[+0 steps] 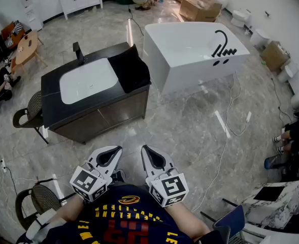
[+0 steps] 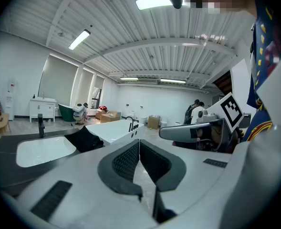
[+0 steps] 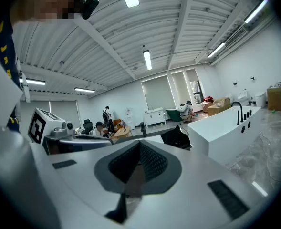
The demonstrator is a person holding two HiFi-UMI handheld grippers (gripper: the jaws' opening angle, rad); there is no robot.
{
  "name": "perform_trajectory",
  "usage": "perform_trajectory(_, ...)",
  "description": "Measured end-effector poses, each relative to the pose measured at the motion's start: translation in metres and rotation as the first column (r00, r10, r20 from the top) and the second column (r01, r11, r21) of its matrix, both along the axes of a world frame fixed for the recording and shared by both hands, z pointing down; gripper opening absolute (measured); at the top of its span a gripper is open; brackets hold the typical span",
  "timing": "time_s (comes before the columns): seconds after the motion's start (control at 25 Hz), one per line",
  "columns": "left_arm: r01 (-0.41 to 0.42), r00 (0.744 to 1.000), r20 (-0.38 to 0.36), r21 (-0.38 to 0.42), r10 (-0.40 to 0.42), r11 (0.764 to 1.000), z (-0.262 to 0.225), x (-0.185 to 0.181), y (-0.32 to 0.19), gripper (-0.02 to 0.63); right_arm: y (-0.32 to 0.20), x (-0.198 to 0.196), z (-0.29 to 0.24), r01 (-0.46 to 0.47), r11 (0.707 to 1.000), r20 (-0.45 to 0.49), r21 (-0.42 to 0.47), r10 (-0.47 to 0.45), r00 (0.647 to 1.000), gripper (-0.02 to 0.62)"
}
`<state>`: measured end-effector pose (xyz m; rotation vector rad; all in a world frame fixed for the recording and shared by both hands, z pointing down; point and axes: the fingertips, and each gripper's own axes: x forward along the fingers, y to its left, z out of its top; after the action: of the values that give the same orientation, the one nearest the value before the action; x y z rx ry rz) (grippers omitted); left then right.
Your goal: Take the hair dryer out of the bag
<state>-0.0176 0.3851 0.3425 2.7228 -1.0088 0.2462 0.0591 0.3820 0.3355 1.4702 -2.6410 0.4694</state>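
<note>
A black bag lies on the right end of a dark vanity counter, beside the white sink basin. No hair dryer shows in any view. Both grippers are held close to my body, well short of the vanity. My left gripper is shut with nothing in it, and my right gripper is shut and empty too. In the left gripper view the shut gripper points toward the bag. In the right gripper view the gripper also faces the bag.
A white bathtub stands right of the vanity, and a black faucet rises behind the basin. Two wicker chairs sit at the left. A white cable trails on the marble floor. Cardboard boxes are at the back.
</note>
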Motion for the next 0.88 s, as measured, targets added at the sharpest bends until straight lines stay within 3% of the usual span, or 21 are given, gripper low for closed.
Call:
perform_trajectory(0.48,-0.027,1.0,-0.008,-0.002,0.027,1.0,0.002,-0.006,0.001,0.006,0.003,-0.011,0.003,-0.012,1.0,-0.002,-0.004,0.012,1.0,0.008)
perform_trajectory(0.88,-0.076,0.997,-0.019,-0.016,0.076,0.997,0.008,-0.035,-0.009,0.006,-0.009,-0.033,0.016,-0.09,0.994,0.012,-0.066,0.091,0.996,0.009)
